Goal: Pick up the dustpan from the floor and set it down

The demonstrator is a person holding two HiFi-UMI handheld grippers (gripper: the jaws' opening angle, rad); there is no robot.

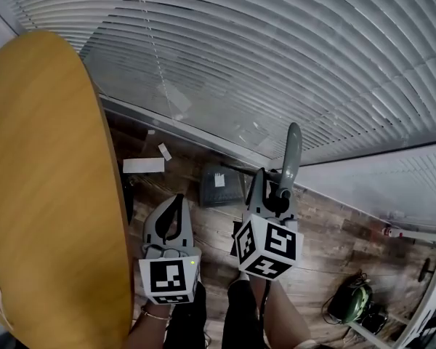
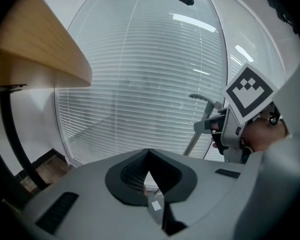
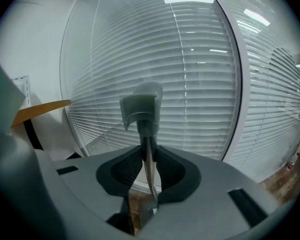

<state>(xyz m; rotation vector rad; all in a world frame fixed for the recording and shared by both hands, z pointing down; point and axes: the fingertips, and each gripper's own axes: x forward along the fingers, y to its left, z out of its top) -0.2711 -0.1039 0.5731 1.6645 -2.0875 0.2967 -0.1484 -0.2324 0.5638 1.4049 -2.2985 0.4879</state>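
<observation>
A long-handled dustpan stands upright in front of me. Its grey-green handle grip (image 1: 292, 151) rises above my right gripper (image 1: 271, 187), which is shut on the thin rod just under the grip (image 3: 142, 106). The dark grey pan (image 1: 219, 185), with a white label, is low by the wooden floor; whether it touches the floor I cannot tell. My left gripper (image 1: 179, 201) hovers to the left of the pan with its jaws shut on nothing, tips meeting (image 2: 149, 154). From the left gripper view the rod (image 2: 200, 129) slants up beside the right gripper's marker cube (image 2: 247, 91).
A round wooden table (image 1: 43, 180) fills the left side. Closed white blinds (image 1: 276, 57) cover the window wall ahead. A white sheet (image 1: 143, 166) lies on the floor by the table. A green bag-like object (image 1: 351, 300) sits at the lower right.
</observation>
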